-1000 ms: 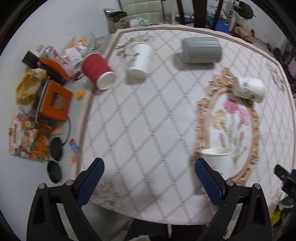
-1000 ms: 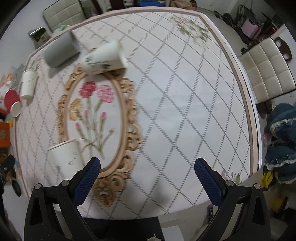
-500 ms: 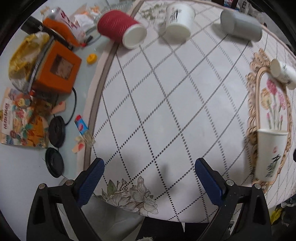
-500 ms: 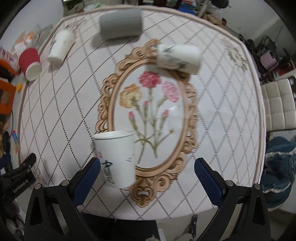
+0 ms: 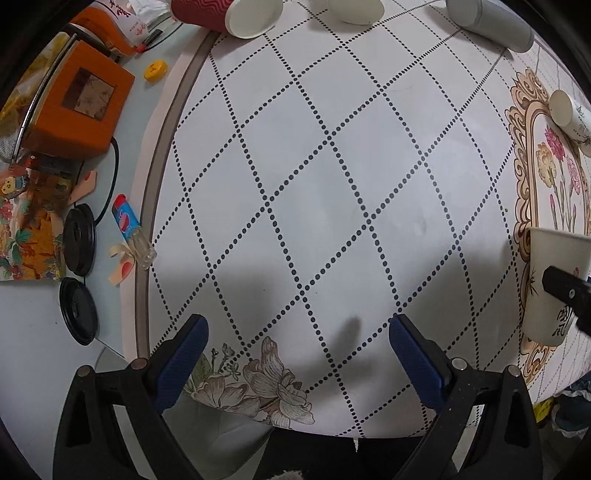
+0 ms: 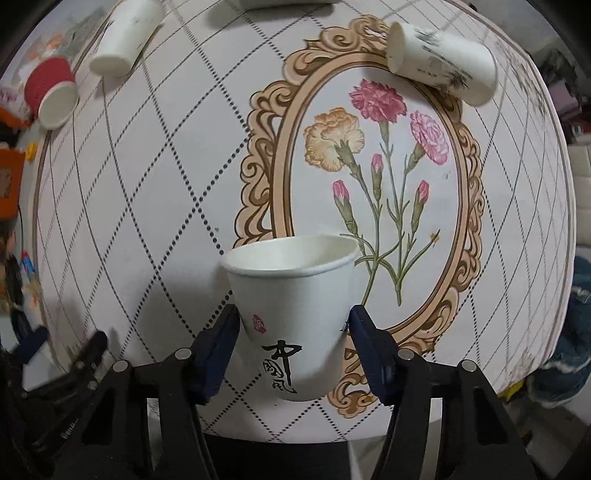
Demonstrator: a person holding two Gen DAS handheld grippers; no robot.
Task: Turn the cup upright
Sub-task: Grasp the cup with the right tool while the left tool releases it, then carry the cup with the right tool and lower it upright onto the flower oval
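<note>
Here the right tool [image 6: 291, 328] pinches a smooth white paper cup [image 6: 293, 310], tapered, rim up, on the glossy diamond-patterned worktop [image 6: 155, 192] by its ornate floral oval. The left tool [image 5: 297, 341] gapes wide, holding nothing.

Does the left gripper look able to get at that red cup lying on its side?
Probably yes. The left gripper is open and holds nothing, and bare tablecloth lies between it and the red cup, which lies far across the table.
</note>
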